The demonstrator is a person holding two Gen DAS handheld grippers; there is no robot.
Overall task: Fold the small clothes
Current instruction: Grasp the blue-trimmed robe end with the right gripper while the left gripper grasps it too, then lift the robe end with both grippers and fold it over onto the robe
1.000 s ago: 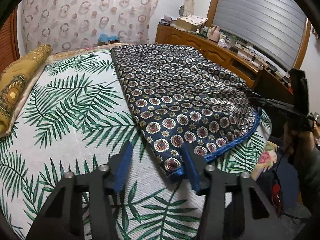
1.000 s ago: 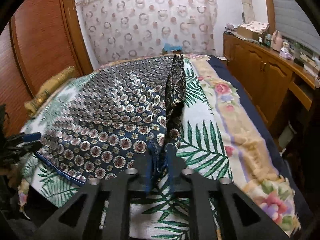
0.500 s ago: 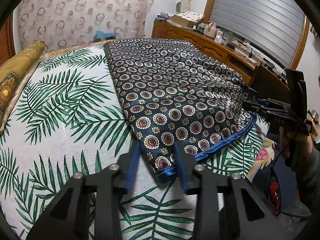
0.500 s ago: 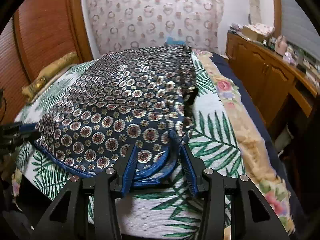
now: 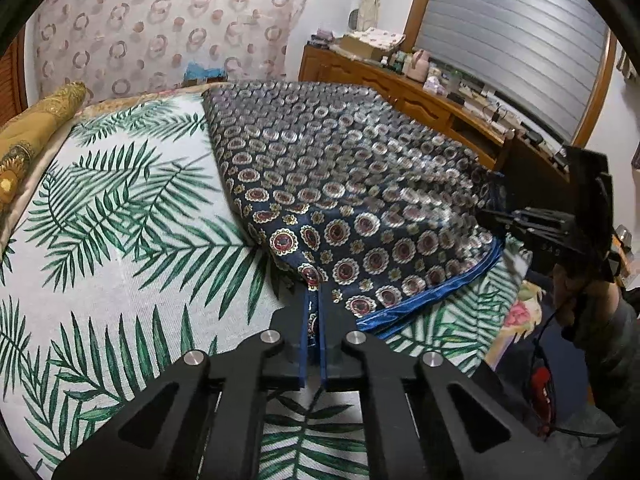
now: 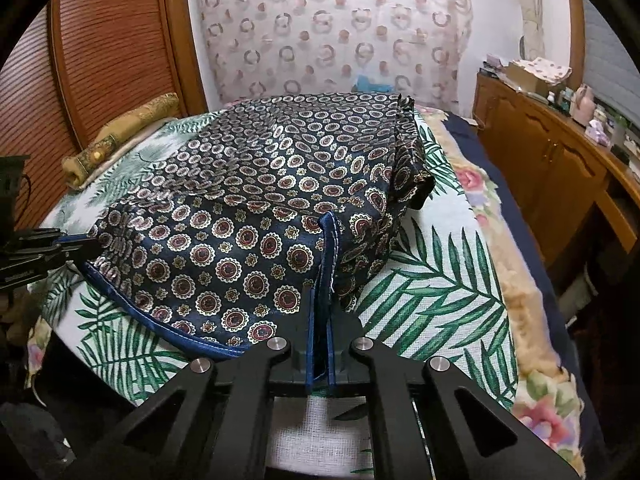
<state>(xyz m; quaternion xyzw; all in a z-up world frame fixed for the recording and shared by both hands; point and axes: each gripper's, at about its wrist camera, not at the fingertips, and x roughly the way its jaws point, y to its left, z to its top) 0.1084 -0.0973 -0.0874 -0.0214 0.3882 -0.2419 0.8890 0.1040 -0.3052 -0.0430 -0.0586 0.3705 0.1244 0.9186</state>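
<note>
A navy garment [image 5: 340, 184] with round medallion print and a blue hem lies spread on the bed; it also shows in the right wrist view [image 6: 260, 208]. My left gripper [image 5: 313, 300] is shut on the garment's near left corner. My right gripper [image 6: 320, 300] is shut on the near right corner, with the blue hem [image 6: 329, 248] standing up between its fingers. Each gripper shows in the other's view, the right one [image 5: 532, 224] and the left one [image 6: 36, 252], at the opposite ends of the hem.
The bed has a white palm-leaf sheet [image 5: 120, 248] over a floral blanket [image 6: 496, 216]. A gold bolster pillow [image 5: 36, 128] lies at the head. A wooden dresser [image 6: 560, 160] with clutter runs along the right side. A wooden wardrobe [image 6: 100, 52] stands left.
Both grippers were open around the garment's near corners half a second ago; both have closed on the corners now. The fabric's near edge has lifted slightly.
</note>
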